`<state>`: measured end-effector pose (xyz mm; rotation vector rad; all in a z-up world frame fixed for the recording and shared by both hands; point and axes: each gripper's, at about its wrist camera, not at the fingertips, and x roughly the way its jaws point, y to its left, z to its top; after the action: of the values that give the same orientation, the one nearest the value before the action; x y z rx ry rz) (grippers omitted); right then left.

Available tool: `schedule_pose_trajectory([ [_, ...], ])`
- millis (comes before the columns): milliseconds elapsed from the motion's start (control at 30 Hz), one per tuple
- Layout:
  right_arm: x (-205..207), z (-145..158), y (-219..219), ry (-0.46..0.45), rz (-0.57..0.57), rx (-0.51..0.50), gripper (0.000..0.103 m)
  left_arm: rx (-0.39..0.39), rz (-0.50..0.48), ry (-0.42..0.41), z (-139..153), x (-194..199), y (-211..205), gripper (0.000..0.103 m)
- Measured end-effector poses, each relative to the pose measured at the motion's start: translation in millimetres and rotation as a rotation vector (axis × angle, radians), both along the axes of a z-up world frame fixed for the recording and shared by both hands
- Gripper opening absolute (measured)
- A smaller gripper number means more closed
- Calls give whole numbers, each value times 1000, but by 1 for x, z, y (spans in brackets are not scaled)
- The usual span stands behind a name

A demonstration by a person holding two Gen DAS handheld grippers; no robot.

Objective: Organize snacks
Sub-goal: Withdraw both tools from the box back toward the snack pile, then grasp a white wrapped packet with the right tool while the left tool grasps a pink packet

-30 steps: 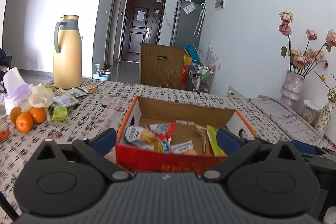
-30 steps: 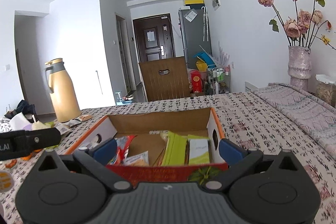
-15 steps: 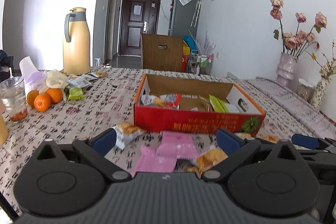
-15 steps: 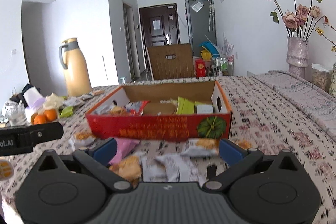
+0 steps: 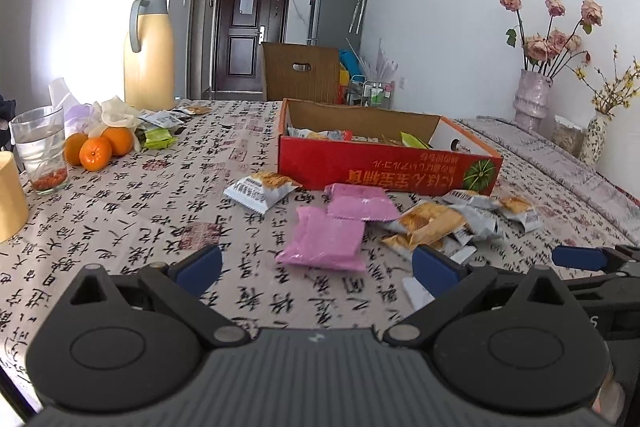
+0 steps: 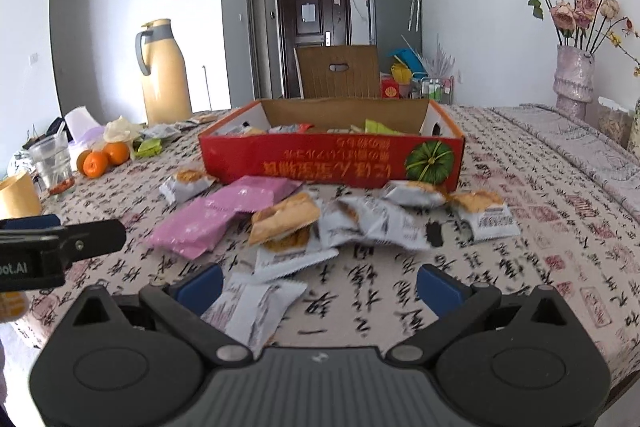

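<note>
Where oranges [image 5: 98, 149] sit: flask [image 5: 149, 51], glass [image 5: 40, 149] (well left of box [image 5: 384, 163])

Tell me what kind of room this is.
Probably the dining area of a small flat: a table under a calligraphy-print cloth, a grey fridge beside the dark front door, and a tall yellow thermos jug.

Left gripper [image 5: 316, 269] & right gripper [image 6: 318, 285]: black ribbed bodies, round pivot discs, silver screws, blue jaws
</note>
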<state>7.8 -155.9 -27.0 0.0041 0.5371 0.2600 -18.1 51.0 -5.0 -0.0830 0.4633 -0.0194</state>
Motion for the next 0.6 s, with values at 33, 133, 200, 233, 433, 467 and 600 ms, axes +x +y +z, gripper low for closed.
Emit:
schedule_pose_trajectory([
  [33, -1, -2, 5, 3, 4, -10, 103, 3, -2, -1, -1, -1, 3, 103],
  [133, 1, -7, 18, 19, 14, -36, 102, 17, -18, 1, -6, -4, 13, 103],
  [200, 3, -11, 26, 35, 17, -49, 99, 17, -23, 7, -10, -3, 19, 103],
  [233, 4, -13, 29, 41, 17, -55, 98, 15, -26, 12, -12, -2, 23, 103],
  [433, 9, -21, 46, 76, 2, -65, 77, -11, -36, 24, -22, 1, 42, 103],
  [467, 10, -22, 49, 79, 2, -67, 69, -17, -40, 24, -24, 0, 44, 103],
  [600, 11, -26, 56, 93, 12, -81, 48, -35, -44, 21, -24, 0, 47, 103],
])
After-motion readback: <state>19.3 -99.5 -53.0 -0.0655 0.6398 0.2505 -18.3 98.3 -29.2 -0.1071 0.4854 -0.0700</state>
